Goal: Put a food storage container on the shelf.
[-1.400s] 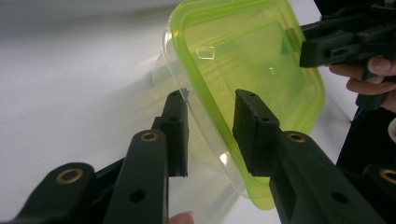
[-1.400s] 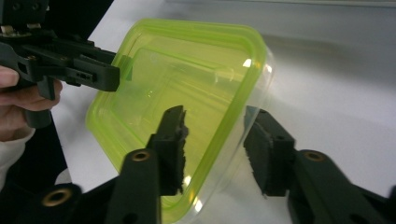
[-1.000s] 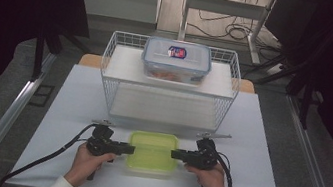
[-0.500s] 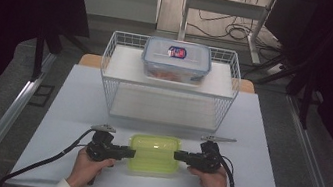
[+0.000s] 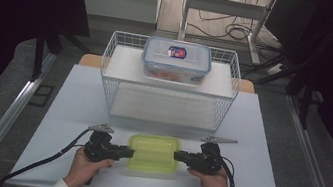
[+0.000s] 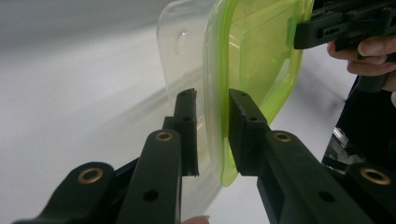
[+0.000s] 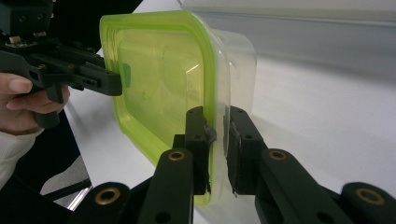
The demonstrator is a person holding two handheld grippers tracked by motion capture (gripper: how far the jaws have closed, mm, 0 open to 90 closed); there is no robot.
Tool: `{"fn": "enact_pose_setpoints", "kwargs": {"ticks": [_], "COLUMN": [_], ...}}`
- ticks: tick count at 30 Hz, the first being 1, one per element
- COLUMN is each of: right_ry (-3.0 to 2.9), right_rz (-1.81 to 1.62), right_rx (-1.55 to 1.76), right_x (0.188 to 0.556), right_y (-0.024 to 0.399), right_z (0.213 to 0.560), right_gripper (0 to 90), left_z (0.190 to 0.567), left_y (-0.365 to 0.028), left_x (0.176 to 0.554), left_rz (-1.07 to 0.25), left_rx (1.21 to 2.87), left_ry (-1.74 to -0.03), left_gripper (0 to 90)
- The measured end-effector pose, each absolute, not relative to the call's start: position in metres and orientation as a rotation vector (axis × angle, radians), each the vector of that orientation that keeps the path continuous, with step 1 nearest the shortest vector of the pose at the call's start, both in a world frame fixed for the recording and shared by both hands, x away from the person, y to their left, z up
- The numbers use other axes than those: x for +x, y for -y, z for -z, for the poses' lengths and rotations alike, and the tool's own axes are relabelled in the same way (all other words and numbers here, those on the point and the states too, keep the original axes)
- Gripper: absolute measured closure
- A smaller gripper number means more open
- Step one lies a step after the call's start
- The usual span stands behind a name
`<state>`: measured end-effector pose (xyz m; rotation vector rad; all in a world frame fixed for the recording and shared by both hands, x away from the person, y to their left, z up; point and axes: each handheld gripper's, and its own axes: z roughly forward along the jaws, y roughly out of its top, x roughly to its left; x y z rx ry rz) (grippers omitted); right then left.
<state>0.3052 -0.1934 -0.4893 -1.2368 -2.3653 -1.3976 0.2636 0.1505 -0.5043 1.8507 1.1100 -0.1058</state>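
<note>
Dim, dark-edged room with an evenly lit table [image 5: 76, 109]; close jaws look perhaps slightly soft.

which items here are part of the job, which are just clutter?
In the job:
- green-lidded container, gripped at both ends
- left gripper, jaws just closing on its rim
- right gripper, jaws just closing on its rim

Lying about:
- wire basket
- blue-lidded box on top of the basket
- table

White table [image 5: 268, 140], grey floor [image 5: 325, 164], dark surroundings
</note>
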Motion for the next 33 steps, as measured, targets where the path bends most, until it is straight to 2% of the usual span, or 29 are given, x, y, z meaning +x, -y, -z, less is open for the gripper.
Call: {"fn": "enact_pose_setpoints", "kwargs": {"ticks": [22, 26, 33], "right_ry": [2.449, 2.485, 2.468], "right_rz": [1.491, 1.491, 1.528], "right_rx": [-1.157, -1.153, -1.144], "right_x": [0.294, 0.292, 0.292], "right_y": [0.194, 0.192, 0.195], "right_z": [0.465, 0.461, 0.454], "right_gripper": [79.6, 79.8, 79.6], "left_z": [0.489, 0.482, 0.476], "left_y": [-0.155, -0.152, -0.154], "left_x": [0.26, 0.257, 0.26], "left_rz": [0.119, 0.058, 0.081], "left_rx": [1.805, 1.843, 1.816], "left_ry": [-1.068, -1.058, -1.043], "left_gripper": [76.6, 76.5, 76.6]}}
